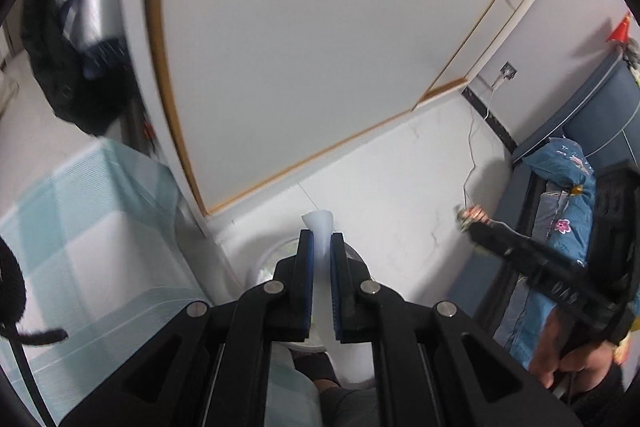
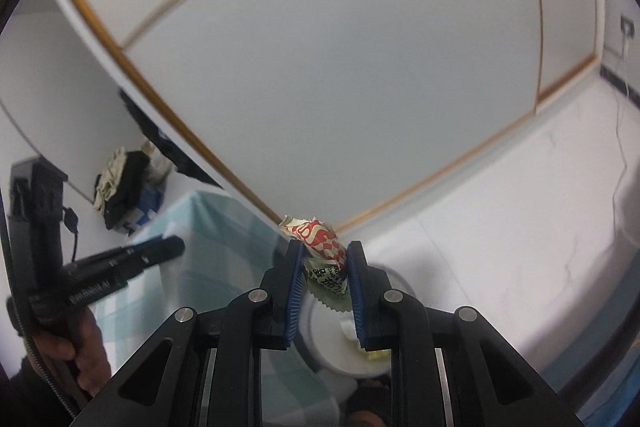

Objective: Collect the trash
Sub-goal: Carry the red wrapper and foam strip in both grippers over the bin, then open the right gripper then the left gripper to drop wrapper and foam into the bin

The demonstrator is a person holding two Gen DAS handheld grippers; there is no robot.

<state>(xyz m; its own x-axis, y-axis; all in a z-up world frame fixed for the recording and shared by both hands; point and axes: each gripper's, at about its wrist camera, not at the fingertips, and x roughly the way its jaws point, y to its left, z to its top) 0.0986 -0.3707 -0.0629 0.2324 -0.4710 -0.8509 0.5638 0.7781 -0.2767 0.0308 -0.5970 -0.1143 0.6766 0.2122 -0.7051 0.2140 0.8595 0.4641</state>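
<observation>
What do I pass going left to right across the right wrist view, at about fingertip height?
Left gripper, gripping something pale → table with the checked teal cloth → right gripper shut on a red and green wrapper → white floor tiles → hanging white cable.

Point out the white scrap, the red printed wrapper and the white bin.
white scrap (image 1: 319,223): left wrist view, top edge above the claw.
red printed wrapper (image 2: 320,237): right wrist view, red patterned part.
white bin (image 2: 340,355): right wrist view, inner wall.
</observation>
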